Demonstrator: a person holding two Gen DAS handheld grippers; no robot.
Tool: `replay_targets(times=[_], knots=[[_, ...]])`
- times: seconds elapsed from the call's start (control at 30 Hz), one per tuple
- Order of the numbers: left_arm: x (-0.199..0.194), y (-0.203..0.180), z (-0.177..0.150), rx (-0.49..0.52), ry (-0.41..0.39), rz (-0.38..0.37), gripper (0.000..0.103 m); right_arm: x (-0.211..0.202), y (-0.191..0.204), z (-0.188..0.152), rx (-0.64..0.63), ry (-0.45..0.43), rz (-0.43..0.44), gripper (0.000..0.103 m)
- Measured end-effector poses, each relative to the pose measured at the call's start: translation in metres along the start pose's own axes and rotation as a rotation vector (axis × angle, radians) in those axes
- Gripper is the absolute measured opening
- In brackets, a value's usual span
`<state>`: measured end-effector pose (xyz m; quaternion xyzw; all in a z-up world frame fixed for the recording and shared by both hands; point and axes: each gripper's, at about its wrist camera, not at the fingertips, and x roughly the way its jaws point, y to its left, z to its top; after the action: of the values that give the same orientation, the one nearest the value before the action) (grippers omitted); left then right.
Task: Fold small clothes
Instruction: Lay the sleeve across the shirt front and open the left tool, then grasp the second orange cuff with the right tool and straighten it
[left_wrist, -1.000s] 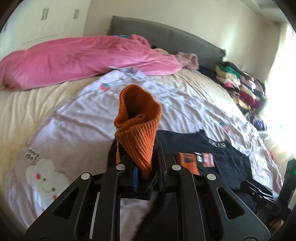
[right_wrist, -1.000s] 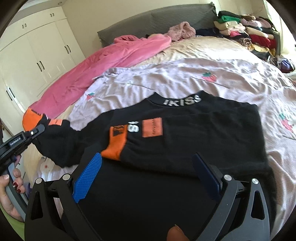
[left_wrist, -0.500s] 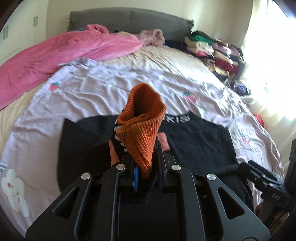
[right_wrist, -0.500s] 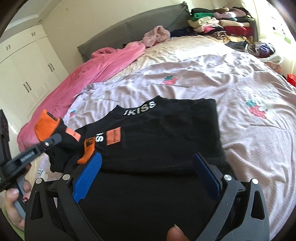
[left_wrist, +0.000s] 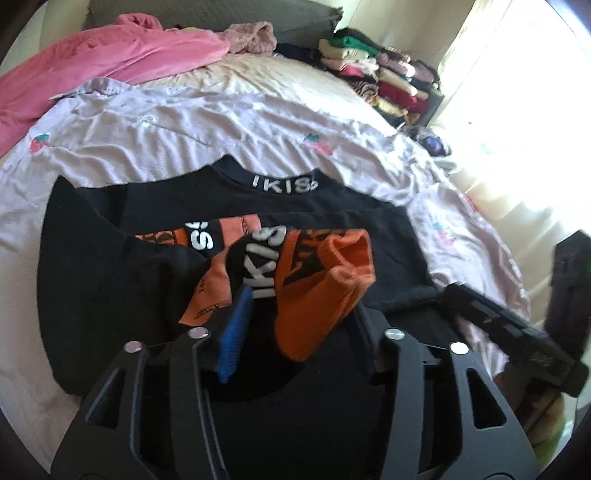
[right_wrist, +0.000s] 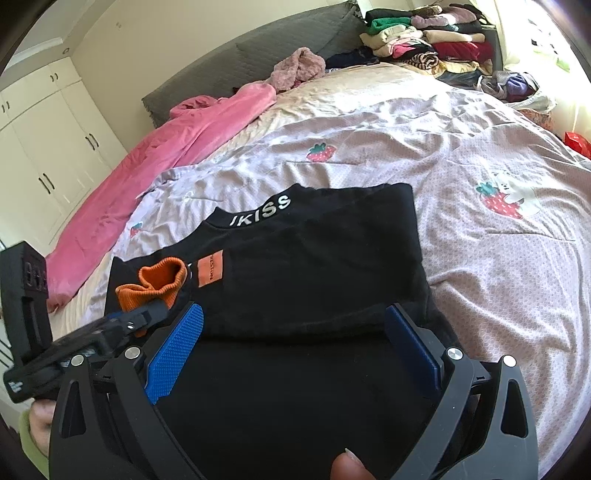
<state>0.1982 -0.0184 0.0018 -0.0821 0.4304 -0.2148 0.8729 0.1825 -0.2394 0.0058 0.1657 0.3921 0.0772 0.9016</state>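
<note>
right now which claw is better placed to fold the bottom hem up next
Right. The right claw hangs open over the black top near its lower edge, nothing between its pads. The left claw is opening with the orange cuff between its pads.

The sweater (right_wrist: 317, 266) was black with white collar lettering and an orange ribbed cuff (left_wrist: 325, 295). The bedsheet (right_wrist: 480, 258) was pale lilac with strawberry prints; the blanket (right_wrist: 166, 158) was pink.
</note>
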Motion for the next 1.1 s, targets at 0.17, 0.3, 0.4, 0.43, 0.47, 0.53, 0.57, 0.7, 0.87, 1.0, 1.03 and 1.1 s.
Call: replay_targets(times=[0.17,0.3,0.4,0.43,0.47,0.53,0.57,0.7,0.87,1.0,1.03,1.1], knots=[[-0.021,0.005,0.007,-0.011,-0.063,-0.065,0.058,0.011,0.008,-0.005,-0.004,0.034,0.024,0.098],[-0.028,0.022,0.012,-0.050,-0.093,0.015,0.058,0.018,0.016,-0.011,-0.019,0.061,0.035,0.098],[-0.029,0.038,0.014,-0.070,-0.101,0.136,0.058,0.027,0.025,-0.015,-0.041,0.084,0.043,0.098],[-0.030,0.046,0.015,-0.074,-0.107,0.194,0.058,0.031,0.030,-0.017,-0.053,0.095,0.049,0.098],[-0.032,0.053,0.016,-0.079,-0.111,0.221,0.058,0.036,0.034,-0.020,-0.064,0.110,0.058,0.098],[-0.038,0.068,0.018,-0.107,-0.128,0.274,0.059,0.046,0.038,-0.025,-0.061,0.145,0.069,0.098],[-0.042,0.074,0.018,-0.119,-0.139,0.290,0.061,0.051,0.039,-0.027,-0.054,0.158,0.077,0.098],[-0.054,0.096,0.019,-0.172,-0.165,0.311,0.062,0.070,0.042,-0.036,-0.010,0.200,0.096,0.085],[-0.058,0.105,0.016,-0.224,-0.176,0.270,0.063,0.077,0.053,-0.036,-0.030,0.184,0.105,0.055],[-0.063,0.108,0.014,-0.244,-0.197,0.276,0.063,0.078,0.055,-0.035,-0.041,0.171,0.109,0.019],[-0.065,0.111,0.014,-0.256,-0.204,0.274,0.063,0.077,0.057,-0.035,-0.046,0.162,0.109,0.018],[-0.067,0.114,0.014,-0.274,-0.213,0.267,0.063,0.071,0.063,-0.034,-0.086,0.130,0.106,0.015]])
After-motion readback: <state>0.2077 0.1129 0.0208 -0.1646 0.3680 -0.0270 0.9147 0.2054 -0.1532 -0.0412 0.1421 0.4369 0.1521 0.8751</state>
